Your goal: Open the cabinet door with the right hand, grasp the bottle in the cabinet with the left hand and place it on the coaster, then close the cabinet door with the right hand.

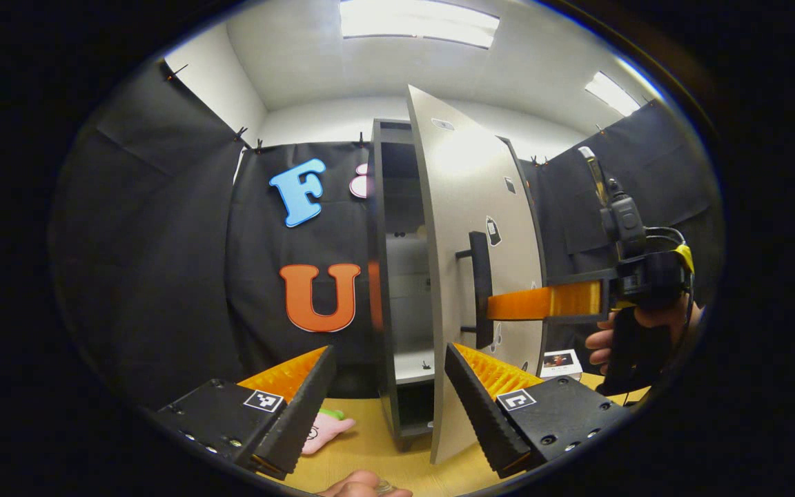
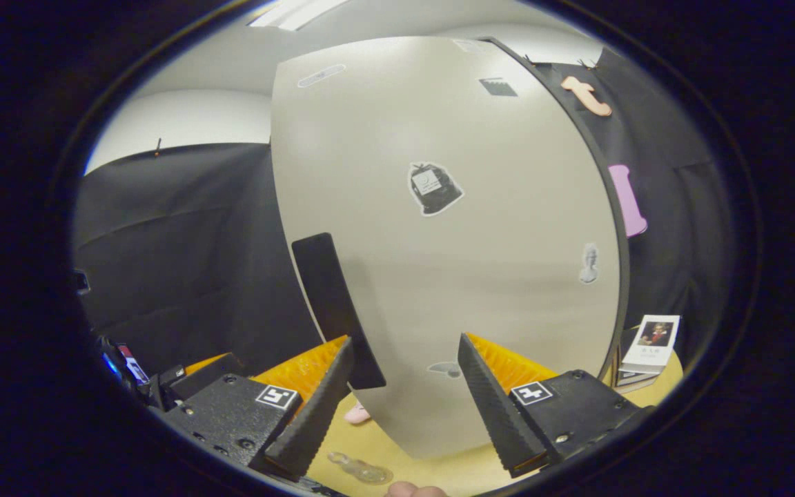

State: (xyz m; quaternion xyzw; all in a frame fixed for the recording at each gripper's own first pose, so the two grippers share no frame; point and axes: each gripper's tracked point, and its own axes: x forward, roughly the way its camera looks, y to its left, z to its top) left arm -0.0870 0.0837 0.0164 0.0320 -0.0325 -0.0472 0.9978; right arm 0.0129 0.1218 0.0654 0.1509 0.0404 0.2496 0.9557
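Note:
The tall cabinet (image 1: 385, 276) stands on the table with its pale door (image 1: 466, 207) swung partly open. Inside I see pale shelves, but I cannot make out the bottle. In the left gripper view, my right gripper (image 1: 501, 307) reaches the black door handle (image 1: 482, 290) from the right, held in a hand. In the right gripper view, that gripper (image 2: 404, 339) is open and the handle's (image 2: 332, 310) lower end lies just inside its left finger. My left gripper (image 1: 389, 348) is open and holds nothing, facing the cabinet opening. A clear glassy coaster (image 2: 359, 469) lies on the table below.
A pink plush toy (image 1: 325, 428) lies on the wooden table (image 1: 370, 455) left of the cabinet's foot. A small box with a picture (image 2: 653, 342) stands right of the door. A fingertip (image 1: 363, 489) shows at the bottom edge.

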